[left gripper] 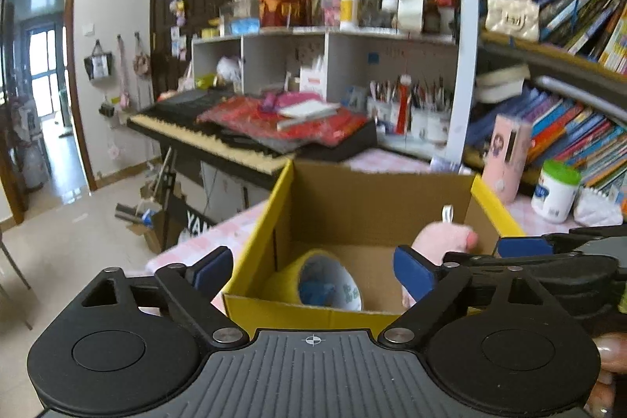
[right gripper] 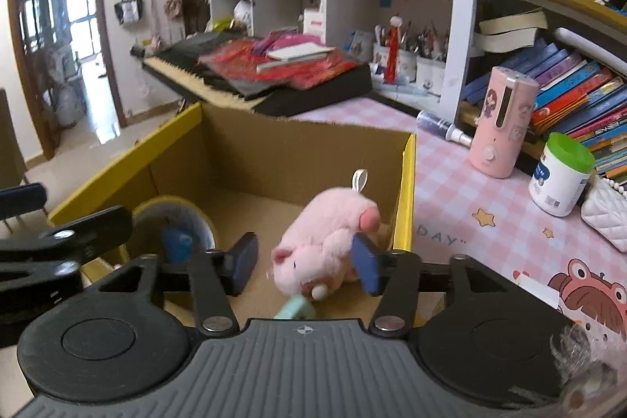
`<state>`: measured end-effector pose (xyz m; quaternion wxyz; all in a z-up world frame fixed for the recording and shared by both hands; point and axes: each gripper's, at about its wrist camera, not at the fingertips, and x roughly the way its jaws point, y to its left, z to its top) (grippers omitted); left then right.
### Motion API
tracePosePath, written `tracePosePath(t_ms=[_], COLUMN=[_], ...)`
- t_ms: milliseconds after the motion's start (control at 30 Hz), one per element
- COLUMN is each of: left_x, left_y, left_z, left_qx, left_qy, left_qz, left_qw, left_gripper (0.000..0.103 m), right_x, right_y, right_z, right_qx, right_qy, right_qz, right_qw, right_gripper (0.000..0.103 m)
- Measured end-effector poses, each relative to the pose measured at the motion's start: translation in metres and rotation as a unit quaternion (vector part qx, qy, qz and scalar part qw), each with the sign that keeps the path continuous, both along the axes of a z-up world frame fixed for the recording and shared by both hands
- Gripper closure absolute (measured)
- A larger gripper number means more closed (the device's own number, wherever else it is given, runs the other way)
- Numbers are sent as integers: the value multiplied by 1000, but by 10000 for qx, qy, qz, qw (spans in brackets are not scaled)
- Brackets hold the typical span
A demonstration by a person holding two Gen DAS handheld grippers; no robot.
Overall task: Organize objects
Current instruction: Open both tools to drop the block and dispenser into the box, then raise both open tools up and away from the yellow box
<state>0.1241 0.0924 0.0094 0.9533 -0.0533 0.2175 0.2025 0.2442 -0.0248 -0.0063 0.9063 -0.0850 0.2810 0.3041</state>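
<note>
An open cardboard box with yellow edges (left gripper: pixel 313 316) (right gripper: pixel 407 190) stands on the pink checked tablecloth. Inside at the left, a yellow cup (left gripper: pixel 321 281) (right gripper: pixel 172 218) lies on its side, its mouth facing me. My left gripper (left gripper: pixel 313 271) hovers open over the box's near wall, its pads wide apart and free of the cup. A pink plush pig (right gripper: pixel 325 241) (left gripper: pixel 443 236) lies at the box's right side. My right gripper (right gripper: pixel 305 261) is open around the pig, the left pad clearly apart from it. A mint-green item (right gripper: pixel 296 308) peeks out under the pig.
On the cloth right of the box stand a pink cylindrical device (right gripper: pixel 501 124), a white jar with a green lid (right gripper: pixel 560 179) and a white quilted bag (right gripper: pixel 607 218). Bookshelves (right gripper: pixel 568 85) rise behind them. A keyboard piled with red cloth and books (right gripper: pixel 274 73) sits behind the box.
</note>
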Motion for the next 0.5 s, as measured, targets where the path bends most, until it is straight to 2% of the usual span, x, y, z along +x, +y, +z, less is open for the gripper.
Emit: tracePosePath(t_ms=[133, 233, 333, 500], left_x=[-6, -8, -14, -24], left_y=[3, 3, 1, -7], left_z=[4, 7, 12, 18], left_qx=[70, 155, 273, 570], left_qy=[-130, -175, -279, -188], left_qz=[75, 43, 12, -16], left_qw=[9999, 9997, 9992, 9982], left_gripper=[9, 9, 7, 6], right_x=[-4, -8, -11, -16], right_y=[5, 5, 5, 7], right_z=[5, 11, 17, 20], right_qx=[84, 155, 311, 364], right_qy=[-179, -357, -497, -475], right_qz=[-31, -138, -307, -529], right_qw=[9998, 9991, 9978, 9968], right_gripper=[42, 32, 31, 30])
